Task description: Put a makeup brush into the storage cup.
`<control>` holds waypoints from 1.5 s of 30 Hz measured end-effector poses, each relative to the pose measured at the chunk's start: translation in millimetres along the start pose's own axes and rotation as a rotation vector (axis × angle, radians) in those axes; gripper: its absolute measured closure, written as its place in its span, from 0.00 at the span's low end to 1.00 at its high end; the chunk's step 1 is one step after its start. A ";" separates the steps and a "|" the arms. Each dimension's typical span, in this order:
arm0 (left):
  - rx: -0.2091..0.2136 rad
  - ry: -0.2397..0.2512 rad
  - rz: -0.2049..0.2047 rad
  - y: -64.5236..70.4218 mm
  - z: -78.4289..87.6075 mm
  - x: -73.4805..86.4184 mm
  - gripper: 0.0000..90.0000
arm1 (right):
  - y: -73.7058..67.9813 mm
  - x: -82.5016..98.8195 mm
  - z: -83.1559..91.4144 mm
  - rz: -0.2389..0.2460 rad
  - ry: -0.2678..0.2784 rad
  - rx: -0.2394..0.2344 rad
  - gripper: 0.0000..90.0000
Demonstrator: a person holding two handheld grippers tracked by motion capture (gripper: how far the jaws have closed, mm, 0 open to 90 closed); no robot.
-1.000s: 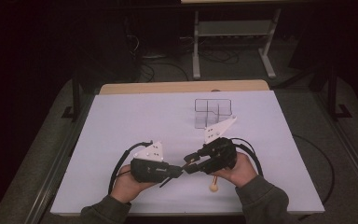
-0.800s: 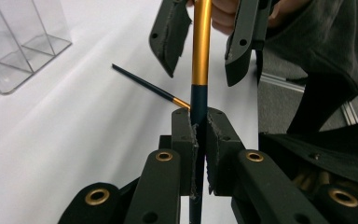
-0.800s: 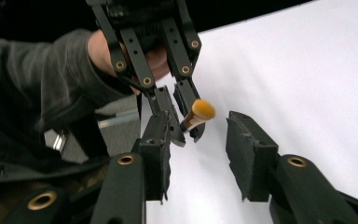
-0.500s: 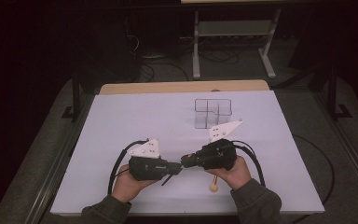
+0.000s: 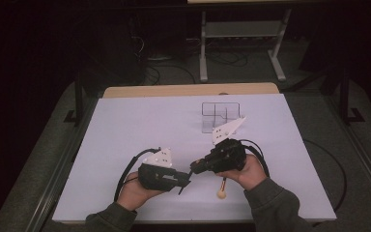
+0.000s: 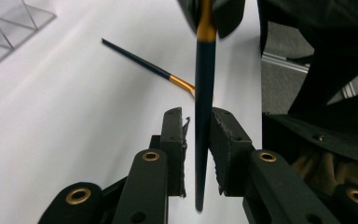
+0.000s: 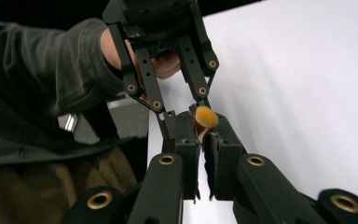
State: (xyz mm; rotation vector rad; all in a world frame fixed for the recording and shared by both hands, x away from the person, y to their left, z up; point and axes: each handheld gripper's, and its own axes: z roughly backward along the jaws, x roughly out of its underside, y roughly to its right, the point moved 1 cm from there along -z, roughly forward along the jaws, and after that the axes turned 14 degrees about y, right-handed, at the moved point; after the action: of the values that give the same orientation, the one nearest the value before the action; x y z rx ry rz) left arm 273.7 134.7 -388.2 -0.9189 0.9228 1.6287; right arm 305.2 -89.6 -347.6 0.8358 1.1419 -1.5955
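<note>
A dark blue makeup brush point(image 6: 204, 93) with a gold ferrule spans both grippers at the table's front. My right gripper point(image 7: 200, 119) is shut on it, and the tan bristle head point(image 7: 206, 116) pokes out past its pads. In the high view the right gripper point(image 5: 195, 167) points left, tip to tip with my left gripper point(image 5: 185, 182). The left gripper point(image 6: 196, 114) has the handle between its jaws; they have just been opening, and a gap shows beside the handle. A second brush point(image 6: 154, 70) lies flat on the table point(image 5: 125, 125).
A clear acrylic organizer point(image 5: 220, 115) stands at the back right of the white table, also seen as the organizer point(image 6: 9, 28) in the left gripper view. The second brush point(image 5: 221, 187) lies just in front of the right hand. Cables trail from both grippers.
The two grippers' tips have come together around the brush. Both hands have stayed nearly in place.
</note>
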 end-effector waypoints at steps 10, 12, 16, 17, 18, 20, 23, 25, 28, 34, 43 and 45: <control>0.011 0.025 0.027 -0.4 -1.8 2.3 0.93 | -5.1 -8.8 -3.1 0.039 -0.036 0.024 0.89; 0.000 0.046 0.039 -1.8 0.1 2.2 0.93 | -4.9 -4.9 -3.2 0.015 0.022 0.022 0.78; -0.010 0.064 0.044 -1.9 2.3 1.1 0.93 | -4.5 5.8 -8.0 0.018 0.072 0.036 0.78; -0.010 0.067 0.044 -2.2 2.4 0.9 0.93 | -4.0 8.0 -9.2 0.015 0.087 0.032 0.78; -0.008 0.070 0.045 -2.4 2.5 0.7 0.93 | -3.6 9.8 -10.7 0.009 0.096 0.028 0.79; -0.014 0.074 0.040 -2.0 2.4 0.5 0.93 | -3.5 11.6 -12.5 0.017 0.112 0.029 0.82; -0.007 0.079 0.041 -1.7 2.1 0.2 0.93 | -2.9 12.0 -12.3 0.013 0.141 0.025 0.89; -0.003 0.082 0.047 -1.8 2.0 -0.1 0.93 | -1.9 11.9 -12.3 0.013 0.147 0.022 0.90; -0.002 0.075 0.050 -3.1 2.3 0.3 0.92 | -0.1 11.1 -12.3 0.009 0.139 0.023 0.92; -0.036 0.059 0.031 -4.5 3.9 0.5 0.80 | 7.3 8.1 -11.8 -0.011 0.083 0.025 0.92; -0.097 0.019 0.022 -9.6 11.8 5.1 0.69 | 19.0 3.1 -0.8 -0.025 0.010 0.071 0.92; -0.113 0.015 0.017 -11.4 15.4 7.2 0.69 | 22.3 2.7 1.3 -0.025 0.002 0.080 0.92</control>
State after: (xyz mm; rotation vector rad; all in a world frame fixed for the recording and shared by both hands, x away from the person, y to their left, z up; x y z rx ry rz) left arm 281.3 153.6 -389.7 -1.0038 0.8576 1.7048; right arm 325.7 -93.8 -355.8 0.8782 1.0996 -1.6699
